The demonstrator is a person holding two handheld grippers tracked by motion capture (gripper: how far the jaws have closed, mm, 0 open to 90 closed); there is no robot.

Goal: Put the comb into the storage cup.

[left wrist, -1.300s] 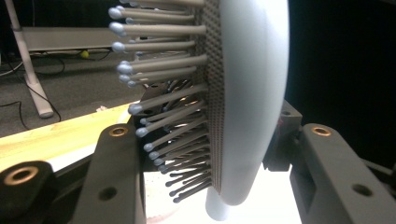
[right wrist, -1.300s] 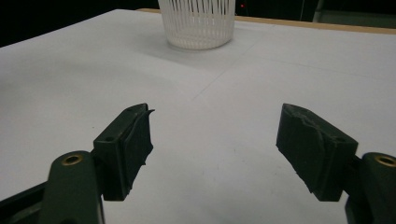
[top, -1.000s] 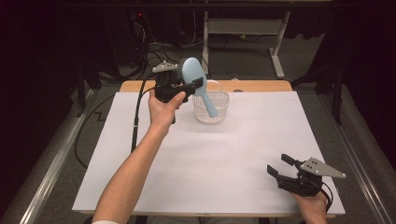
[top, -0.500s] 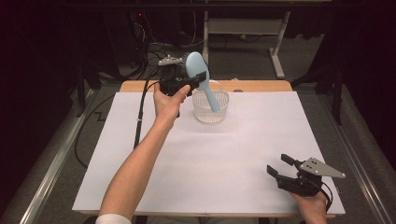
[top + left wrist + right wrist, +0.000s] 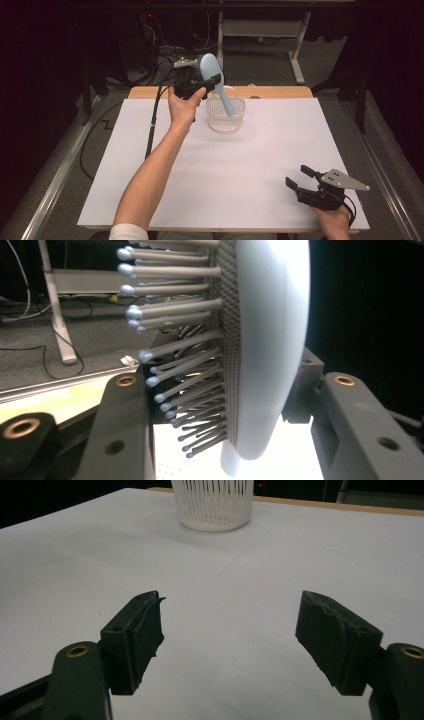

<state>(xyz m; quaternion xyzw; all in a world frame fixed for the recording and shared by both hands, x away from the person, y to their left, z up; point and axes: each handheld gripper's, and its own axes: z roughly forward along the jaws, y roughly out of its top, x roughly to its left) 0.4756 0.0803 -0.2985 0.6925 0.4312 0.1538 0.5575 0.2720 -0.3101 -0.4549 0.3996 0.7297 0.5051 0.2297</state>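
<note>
Left tongs [image 5: 216, 80] shifted right; hairbrush [image 5: 212, 67] handle slants down into basket [image 5: 226, 119] (head up)

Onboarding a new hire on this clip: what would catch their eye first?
The pale blue hairbrush clamped in the left gripper, its handle slanting down into the white basket at the table's far edge. In the left gripper view its bristles loom up close. The right gripper rests open at the near right corner.

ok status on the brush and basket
Left gripper shut on brush, handle tip over basket. Right gripper open, idle, near table edge. Nothing in the way.
</note>
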